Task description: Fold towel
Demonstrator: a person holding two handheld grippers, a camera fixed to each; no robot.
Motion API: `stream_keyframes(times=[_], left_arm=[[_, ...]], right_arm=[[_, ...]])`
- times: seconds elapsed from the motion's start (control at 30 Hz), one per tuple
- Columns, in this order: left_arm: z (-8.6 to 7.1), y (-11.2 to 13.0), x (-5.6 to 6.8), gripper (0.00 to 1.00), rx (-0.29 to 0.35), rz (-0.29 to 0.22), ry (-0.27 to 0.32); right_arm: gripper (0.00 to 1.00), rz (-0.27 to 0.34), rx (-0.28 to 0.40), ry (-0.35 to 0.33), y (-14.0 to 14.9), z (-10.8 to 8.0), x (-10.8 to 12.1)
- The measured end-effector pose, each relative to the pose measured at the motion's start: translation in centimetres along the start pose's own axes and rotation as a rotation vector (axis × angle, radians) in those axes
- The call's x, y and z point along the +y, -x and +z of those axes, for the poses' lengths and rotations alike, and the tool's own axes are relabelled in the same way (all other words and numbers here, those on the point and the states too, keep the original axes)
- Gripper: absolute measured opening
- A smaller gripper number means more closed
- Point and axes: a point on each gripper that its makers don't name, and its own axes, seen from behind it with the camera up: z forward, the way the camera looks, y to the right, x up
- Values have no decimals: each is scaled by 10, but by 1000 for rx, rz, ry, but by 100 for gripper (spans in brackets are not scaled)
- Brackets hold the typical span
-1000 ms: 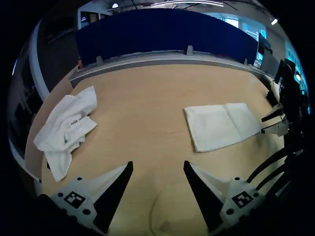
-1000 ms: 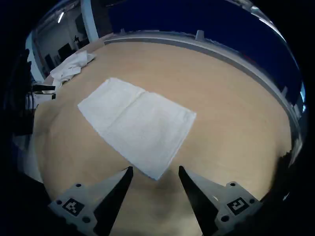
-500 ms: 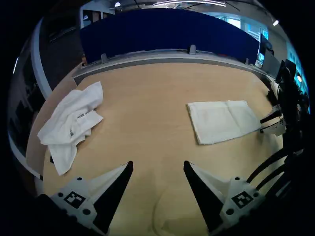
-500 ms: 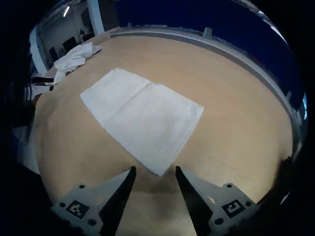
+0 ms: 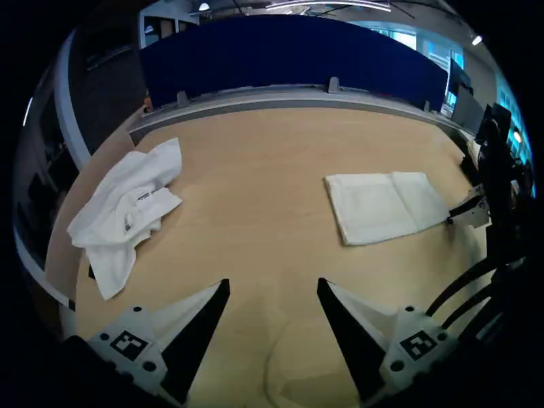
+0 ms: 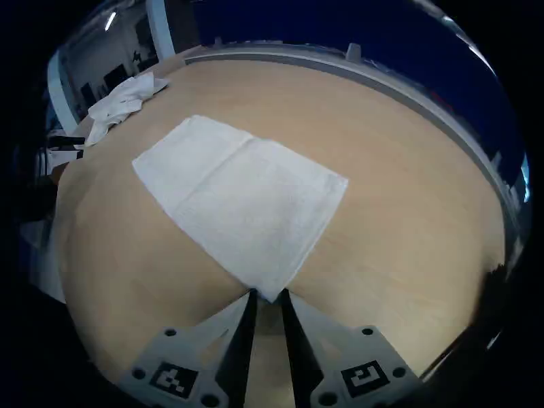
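A flat, folded white towel lies on the wooden table; in the left gripper view the folded towel sits at the right. My right gripper has its fingers closed in on the towel's nearest corner, which sits pinched between the tips. The left gripper view has the right gripper at the towel's far right corner. My left gripper hovers open over bare wood, well short of the towel, with nothing between its fingers.
A crumpled white towel lies at the table's left side; in the right gripper view this crumpled towel is at the far left. A blue partition runs along the back edge. A dark chair stands at the right.
The right gripper's fingers have closed from wide open onto the folded towel's near corner. The left gripper has stayed open and almost still.
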Motion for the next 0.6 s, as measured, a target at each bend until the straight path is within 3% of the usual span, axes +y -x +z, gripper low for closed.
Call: stream_keyframes(times=[0.33, 0.6], left_arm=[[-1, 4, -3, 95, -6, -2, -3], [0, 5, -4, 96, -9, -4, -2]], right_arm=[[8, 9, 1, 8, 0, 2, 2], [6, 17, 11, 13, -5, 0, 3]])
